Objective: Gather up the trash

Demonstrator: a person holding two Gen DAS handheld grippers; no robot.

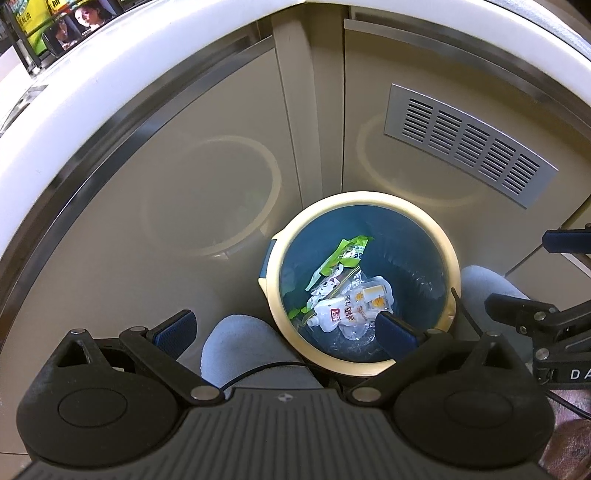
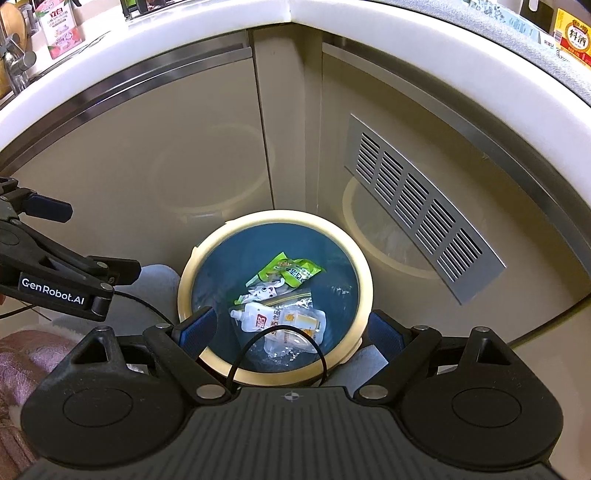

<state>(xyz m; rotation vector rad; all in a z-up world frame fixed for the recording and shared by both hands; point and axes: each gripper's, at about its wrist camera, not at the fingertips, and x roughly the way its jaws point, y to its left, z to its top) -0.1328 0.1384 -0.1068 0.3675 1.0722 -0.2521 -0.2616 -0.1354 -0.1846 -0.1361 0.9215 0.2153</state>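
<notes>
A round bin with a cream rim (image 1: 364, 199) (image 2: 275, 218) and a blue liner stands on the floor in the cabinet corner. Inside lie a green wrapper (image 1: 349, 254) (image 2: 291, 271), a white spouted pouch (image 1: 332, 314) (image 2: 266, 319) and clear plastic bags. My left gripper (image 1: 286, 328) (image 2: 96, 238) hovers above the bin's left side, open and holding nothing. My right gripper (image 2: 290, 328) (image 1: 519, 271) hangs over the bin's near rim, open and holding nothing. A black cable (image 2: 280, 332) loops in front of the right wrist camera.
Beige cabinet doors meet in a corner behind the bin, and the right door carries a metal vent grille (image 1: 469, 144) (image 2: 421, 206). A white countertop edge (image 1: 110, 62) (image 2: 332, 22) runs above. A person's grey-clad feet (image 1: 240, 343) (image 1: 487, 284) flank the bin. Pink fabric (image 2: 22, 354) lies at lower left.
</notes>
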